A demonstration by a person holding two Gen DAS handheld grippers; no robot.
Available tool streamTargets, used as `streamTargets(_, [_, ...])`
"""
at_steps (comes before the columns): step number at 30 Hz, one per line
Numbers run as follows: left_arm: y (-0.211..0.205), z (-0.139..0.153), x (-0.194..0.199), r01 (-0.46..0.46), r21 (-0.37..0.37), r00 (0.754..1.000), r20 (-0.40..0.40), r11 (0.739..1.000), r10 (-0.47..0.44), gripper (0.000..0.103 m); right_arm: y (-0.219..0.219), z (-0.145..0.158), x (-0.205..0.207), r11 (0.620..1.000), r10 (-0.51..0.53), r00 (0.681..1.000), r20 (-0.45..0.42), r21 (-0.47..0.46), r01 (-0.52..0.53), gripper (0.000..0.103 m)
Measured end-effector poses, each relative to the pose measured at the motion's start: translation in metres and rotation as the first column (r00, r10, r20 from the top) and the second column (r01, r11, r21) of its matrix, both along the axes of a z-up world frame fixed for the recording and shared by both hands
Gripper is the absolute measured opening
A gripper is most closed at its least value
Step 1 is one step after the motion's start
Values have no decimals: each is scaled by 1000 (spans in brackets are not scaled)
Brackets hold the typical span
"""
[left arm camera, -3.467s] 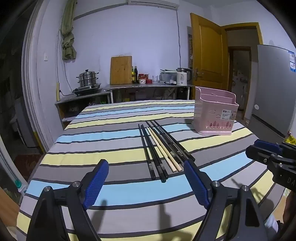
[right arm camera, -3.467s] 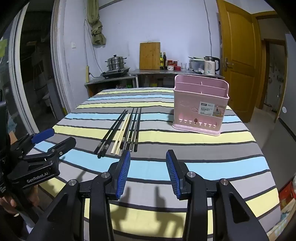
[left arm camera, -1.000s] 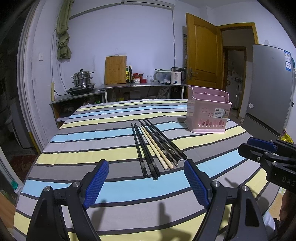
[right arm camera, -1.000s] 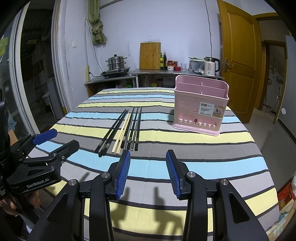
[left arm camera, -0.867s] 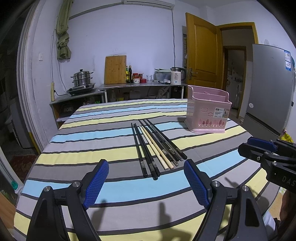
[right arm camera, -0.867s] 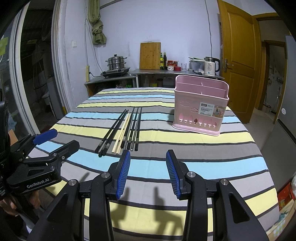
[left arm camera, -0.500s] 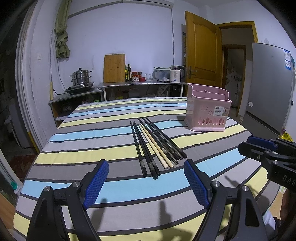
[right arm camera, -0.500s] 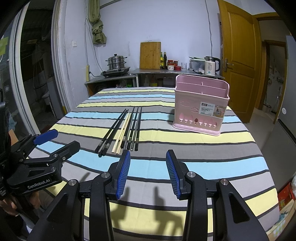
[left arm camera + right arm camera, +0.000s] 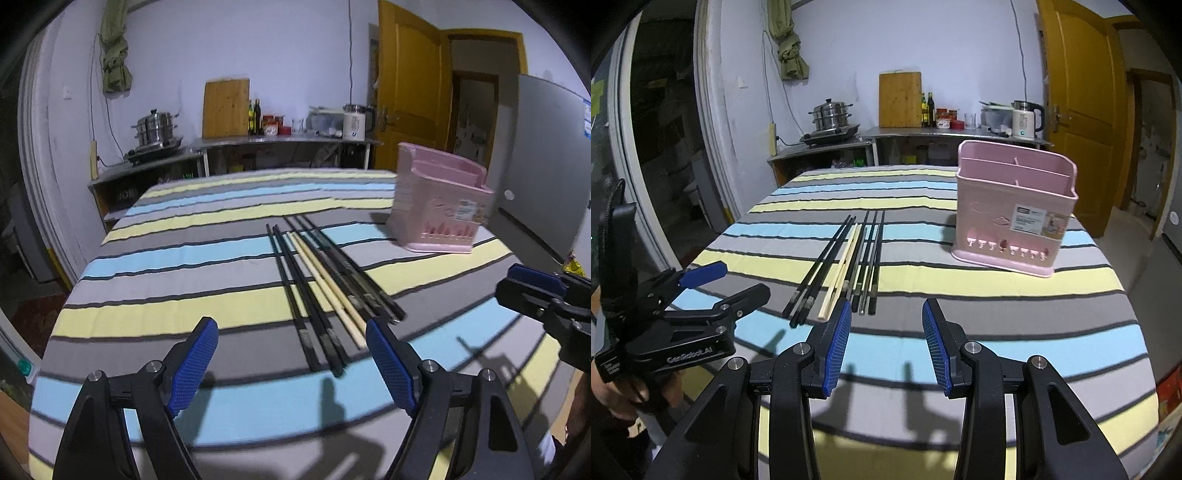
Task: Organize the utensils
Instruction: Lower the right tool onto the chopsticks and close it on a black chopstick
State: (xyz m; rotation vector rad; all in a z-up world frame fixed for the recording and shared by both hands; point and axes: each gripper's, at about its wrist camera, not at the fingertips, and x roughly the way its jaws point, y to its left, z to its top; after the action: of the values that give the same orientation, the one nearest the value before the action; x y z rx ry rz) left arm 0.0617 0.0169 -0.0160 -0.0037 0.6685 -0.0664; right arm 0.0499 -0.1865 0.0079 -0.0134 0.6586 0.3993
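Several chopsticks (image 9: 325, 284), mostly black with a pale wooden pair in the middle, lie side by side on the striped tablecloth; they also show in the right wrist view (image 9: 846, 266). A pink utensil basket (image 9: 439, 206) with compartments stands to their right, and it shows in the right wrist view (image 9: 1012, 210). My left gripper (image 9: 291, 354) is open and empty, just short of the near ends of the chopsticks. My right gripper (image 9: 886, 332) is open and empty, a little nearer than the chopstick ends.
The table (image 9: 166, 258) has a striped cloth, with edges left and right. A counter (image 9: 280, 142) behind holds a cutting board, bottles, a kettle and a steamer pot. A wooden door (image 9: 1082, 99) and a grey fridge (image 9: 546, 155) stand at the right.
The left gripper has moved forward and turned slightly left, so the chopsticks sit closer between its fingers. The right gripper has barely moved.
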Motion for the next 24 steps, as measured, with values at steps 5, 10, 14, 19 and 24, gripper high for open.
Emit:
streamTargets(5, [14, -11, 42, -29, -16, 996, -83, 999, 28, 70, 10, -4, 31, 1000, 13, 999, -32, -19, -13, 41])
streamTargets(10, [27, -24, 85, -33, -65, 985, -172, 997, 21, 60, 21, -12, 65, 999, 26, 996, -81, -26, -29, 41])
streamTargets(14, [28, -32, 110, -23, -79, 977, -211, 997, 6, 53, 31, -20, 90, 999, 41, 992, -120, -28, -45, 40])
streamTargets(19, [29, -42, 129, -18, -88, 972, -237, 996, -3, 49, 46, -34, 123, 997, 57, 984, -169, -36, -64, 26])
streamTargets(24, [29, -46, 137, -15, -86, 972, -236, 996, -6, 48, 56, -49, 149, 996, 63, 973, -223, -40, -74, 24])
